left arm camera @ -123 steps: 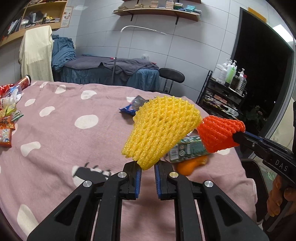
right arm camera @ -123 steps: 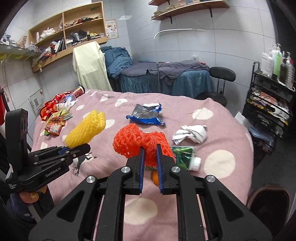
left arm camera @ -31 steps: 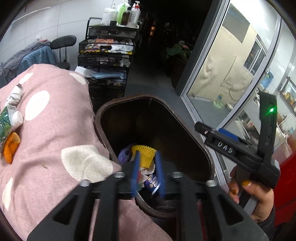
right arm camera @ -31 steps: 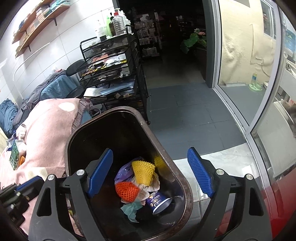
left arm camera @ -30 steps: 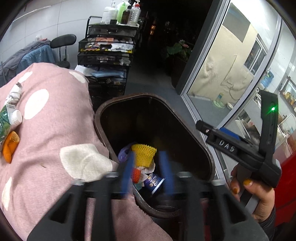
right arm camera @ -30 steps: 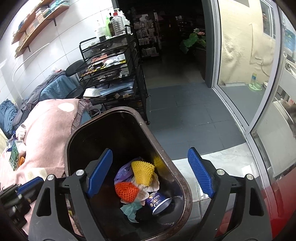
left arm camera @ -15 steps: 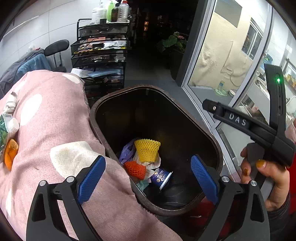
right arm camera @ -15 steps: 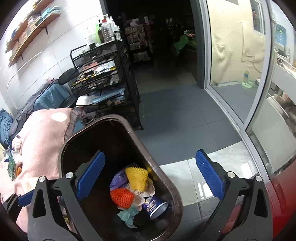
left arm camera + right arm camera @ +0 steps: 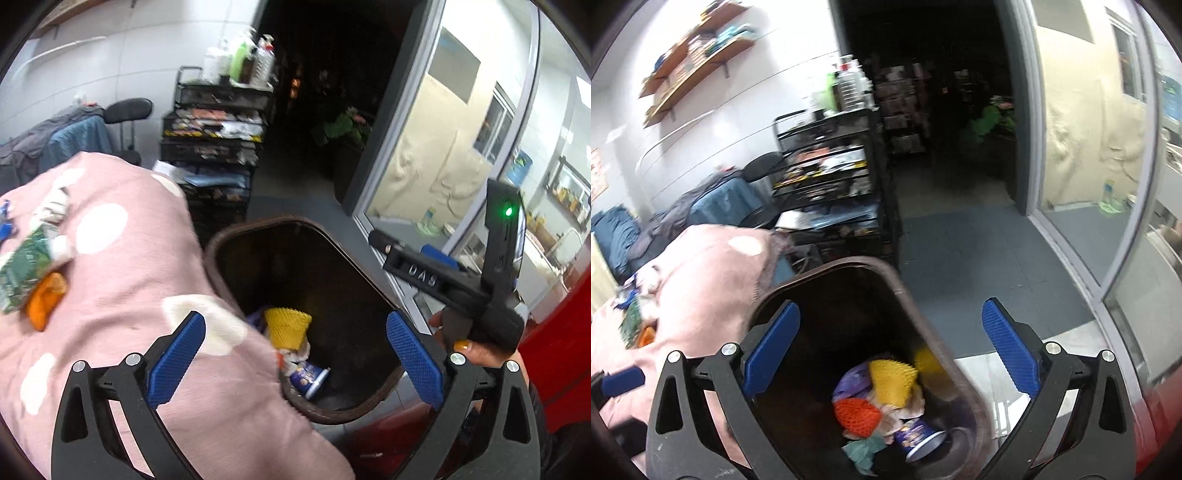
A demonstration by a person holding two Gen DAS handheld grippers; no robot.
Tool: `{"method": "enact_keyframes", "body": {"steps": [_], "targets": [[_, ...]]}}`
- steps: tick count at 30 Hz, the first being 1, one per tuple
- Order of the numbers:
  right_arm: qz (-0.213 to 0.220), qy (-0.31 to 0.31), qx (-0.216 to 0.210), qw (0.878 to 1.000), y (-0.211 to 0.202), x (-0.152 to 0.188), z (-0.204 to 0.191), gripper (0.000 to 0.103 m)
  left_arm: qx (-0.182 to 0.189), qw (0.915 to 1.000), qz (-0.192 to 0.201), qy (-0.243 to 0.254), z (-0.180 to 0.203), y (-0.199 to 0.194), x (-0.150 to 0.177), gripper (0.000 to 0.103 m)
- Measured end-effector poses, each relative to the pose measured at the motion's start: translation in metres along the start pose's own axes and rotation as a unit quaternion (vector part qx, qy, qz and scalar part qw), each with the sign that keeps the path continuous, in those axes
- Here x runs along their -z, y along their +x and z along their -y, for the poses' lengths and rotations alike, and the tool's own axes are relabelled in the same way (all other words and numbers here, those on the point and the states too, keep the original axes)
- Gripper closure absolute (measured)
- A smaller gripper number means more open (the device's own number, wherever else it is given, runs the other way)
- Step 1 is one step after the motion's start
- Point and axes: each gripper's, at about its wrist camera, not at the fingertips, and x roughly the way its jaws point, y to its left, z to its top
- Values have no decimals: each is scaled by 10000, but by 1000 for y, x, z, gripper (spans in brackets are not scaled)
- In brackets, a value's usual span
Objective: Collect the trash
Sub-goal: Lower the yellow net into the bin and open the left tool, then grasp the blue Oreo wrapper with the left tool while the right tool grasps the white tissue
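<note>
Left wrist view: left gripper (image 9: 293, 363) hangs over the near rim of the bin (image 9: 258, 224), jaws opening and nearly full wide, nothing between the pads. Yellow foam net (image 9: 287, 326) lies inside the bin on the pile, next to a blue cup (image 9: 309, 377). Right wrist view: right gripper (image 9: 891, 354) is above the same bin, jaws spread wide, empty. Orange foam net (image 9: 856, 416) sits in the bin just beside the yellow one, on crumpled paper and a purple wrapper.

Step, as I read it: drop-off of both nets is done, and both tools are free.

Next move, my guess: swing back to the table and go for what's left there. Green tube (image 9: 22, 264) and orange scrap (image 9: 46, 299) lie touching each other near the table edge, with a crumpled white wrapper (image 9: 51, 208) just beyond. Both are flat, so it needs a low approach with the jaws straddling the item.

Surface: table under a pink cloth with white spots (image 9: 122, 280), soft and draped, so pads may snag fabric. Bin stands tight against the table edge.

Room: black wire cart (image 9: 218, 147) with bottles on top, dark doorway behind, glass partition on the right, grey tiled floor. Both views are motion-blurred.
</note>
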Motion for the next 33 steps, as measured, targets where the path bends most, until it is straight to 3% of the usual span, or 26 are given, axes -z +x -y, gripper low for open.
{"method": "enact_keyframes", "body": {"steps": [5, 13, 24, 33], "targets": [[-160, -290, -373, 9988, -1, -3, -37, 6, -334, 9986, 400, -55, -21, -31, 2, 6], [-368, -845, -1089, 9898, -3, -1, -107, 6, -1197, 9907, 646, -88, -72, -71, 6, 5], [-571, -1751, -2023, 9618, 0, 1, -212, 6, -2070, 9691, 435, -1273, -199, -104, 21, 6], [-877, -2119, -2434, 9424, 32, -3, -287, 6, -2392, 9589, 256, -1502, -276, -101, 5, 6]]}}
